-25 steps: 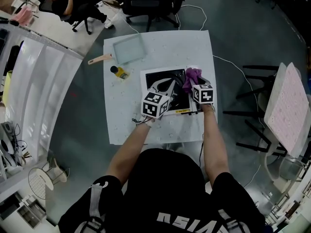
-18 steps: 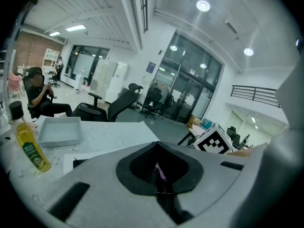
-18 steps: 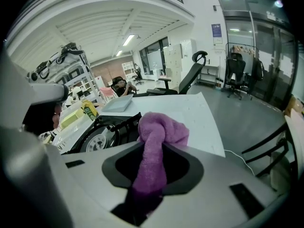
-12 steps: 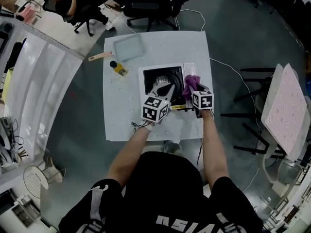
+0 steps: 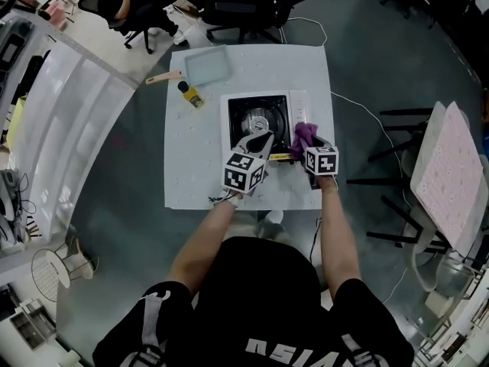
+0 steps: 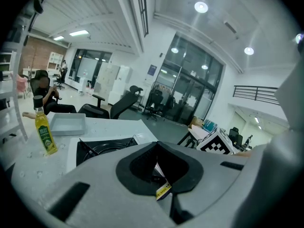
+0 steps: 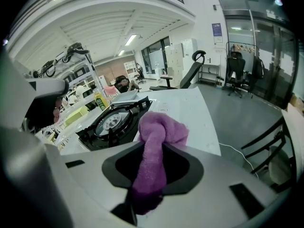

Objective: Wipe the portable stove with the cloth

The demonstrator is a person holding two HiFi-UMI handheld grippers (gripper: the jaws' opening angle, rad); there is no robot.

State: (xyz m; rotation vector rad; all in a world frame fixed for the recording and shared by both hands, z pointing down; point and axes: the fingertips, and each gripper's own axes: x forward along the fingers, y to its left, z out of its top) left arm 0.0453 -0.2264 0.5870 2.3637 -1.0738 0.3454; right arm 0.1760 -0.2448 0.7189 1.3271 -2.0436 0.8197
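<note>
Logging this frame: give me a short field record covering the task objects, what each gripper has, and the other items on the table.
stove: portable stove on the white table
cloth: purple cloth, bunched, over the stove's near right part
right gripper: shut on the cloth
left gripper: shut, nothing held, over the stove's near edge
other items: oil bottle and tray at the table's far left
</note>
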